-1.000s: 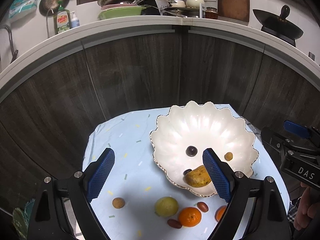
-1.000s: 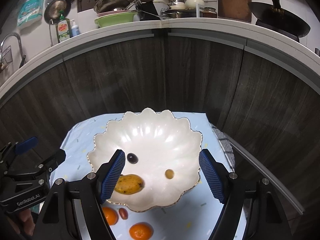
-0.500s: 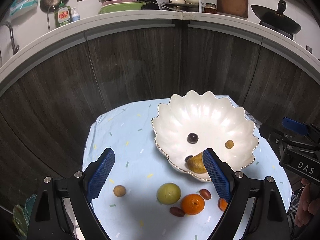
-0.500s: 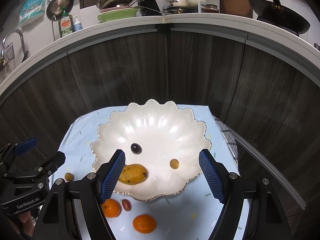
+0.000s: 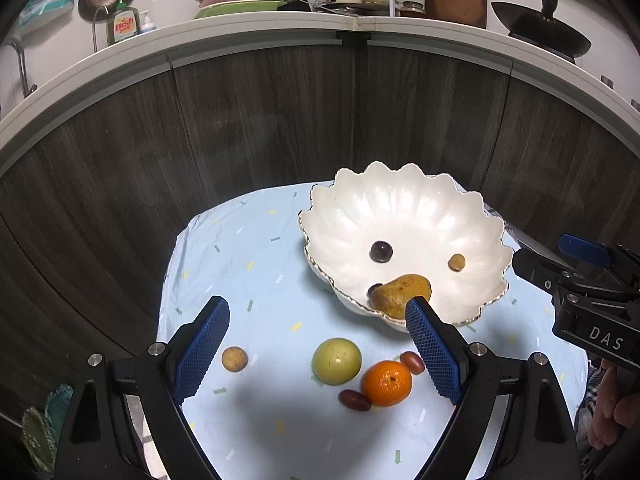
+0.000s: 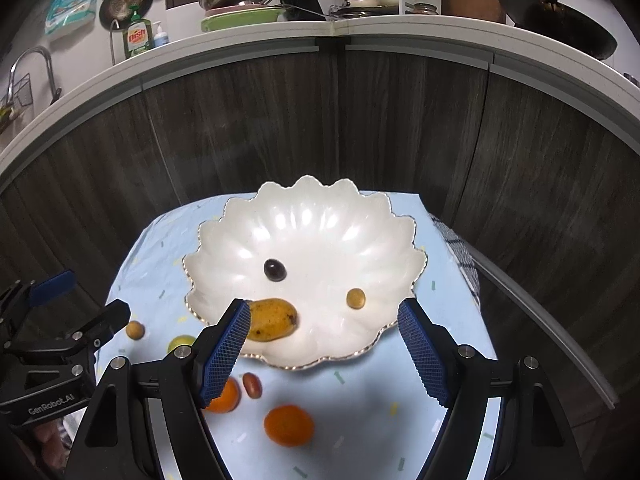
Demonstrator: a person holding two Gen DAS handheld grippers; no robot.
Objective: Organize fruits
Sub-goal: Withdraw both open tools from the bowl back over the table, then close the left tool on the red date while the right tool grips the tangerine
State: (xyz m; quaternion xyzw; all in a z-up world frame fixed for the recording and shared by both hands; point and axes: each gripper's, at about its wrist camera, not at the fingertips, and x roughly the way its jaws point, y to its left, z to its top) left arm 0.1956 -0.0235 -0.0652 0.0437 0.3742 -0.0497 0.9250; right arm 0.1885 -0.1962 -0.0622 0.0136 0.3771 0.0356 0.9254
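Left wrist view, read left to right: left gripper (image 5: 316, 344) with jaws wide apart and nothing between the pads, hanging above the blue cloth (image 5: 240, 248). Under it, a small brown fruit (image 5: 235, 359) at about 8 o'clock from the bowl, then a green fruit (image 5: 337, 361), a red date (image 5: 354, 400), an orange (image 5: 387, 383) and a second date (image 5: 412, 362), all loose on the cloth at 6 to 7 o'clock of the white scalloped bowl (image 5: 404, 208). Already inside the bowl: a dark grape (image 5: 380, 251), a mango (image 5: 401, 294) against the near rim, a small tan fruit (image 5: 456, 262).

Best to start with the green fruit: centre the pads either side, lower straight, close gently since round fruit rolls. Worth avoiding a nudge to the orange touching the date.

Right wrist view: right gripper (image 6: 322, 350) likewise spread and empty, over the bowl's near rim; another orange (image 6: 289, 426) at 6 o'clock, free to take.
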